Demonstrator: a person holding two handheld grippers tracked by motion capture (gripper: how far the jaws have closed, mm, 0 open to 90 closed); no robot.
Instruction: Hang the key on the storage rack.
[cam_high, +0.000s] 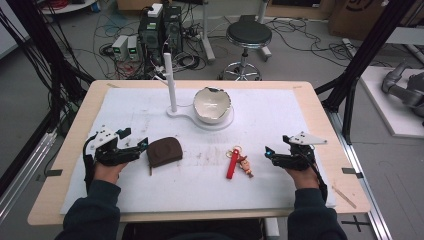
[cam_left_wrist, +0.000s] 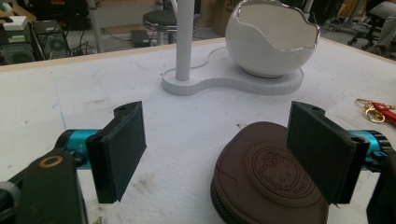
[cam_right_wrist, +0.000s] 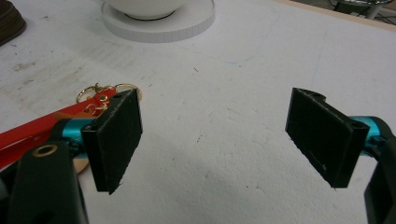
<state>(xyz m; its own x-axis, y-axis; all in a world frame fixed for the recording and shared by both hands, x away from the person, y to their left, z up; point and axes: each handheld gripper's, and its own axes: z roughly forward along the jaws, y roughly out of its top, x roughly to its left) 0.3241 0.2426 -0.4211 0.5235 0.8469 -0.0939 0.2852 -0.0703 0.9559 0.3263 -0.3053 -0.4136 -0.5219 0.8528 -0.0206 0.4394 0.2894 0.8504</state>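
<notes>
A person sat at a table (cam_high: 75, 165) covered by a white mat, with a hand-held gripper in each hand. The left hand-held gripper (cam_high: 134, 141) rested on the mat with its jaws spread wide, aimed at a brown zip pouch (cam_high: 164, 151) lying flat just beside its tips. In the left gripper view the pouch (cam_left_wrist: 261, 182) sat low between the jaws, nearer the right-hand jaw, which covered part of its embossed round emblem; the emblem's lettering was too small to read. That placement suggested the pouch was about to be gripped.

The right hand-held gripper (cam_high: 275, 148) also rested with its jaws wide apart and nothing between them. A red key strap (cam_high: 232, 163) with gold rings and a small figure charm (cam_high: 244, 164) lay near it, toward the middle of the table, apart from the pouch. In the right gripper view the strap (cam_right_wrist: 42, 126) ran behind the left-hand jaw, so most of it was hidden.

Farther back stood a white egg-shaped bowl (cam_high: 212, 104) with a jagged rim on a white base, joined to an upright white post (cam_high: 170, 82). It probably served as a holder for small items. The bowl's inside was only partly visible, and nothing could be made out in it.

The person's forearms were cut off at the bottom edge of the high view.
</notes>
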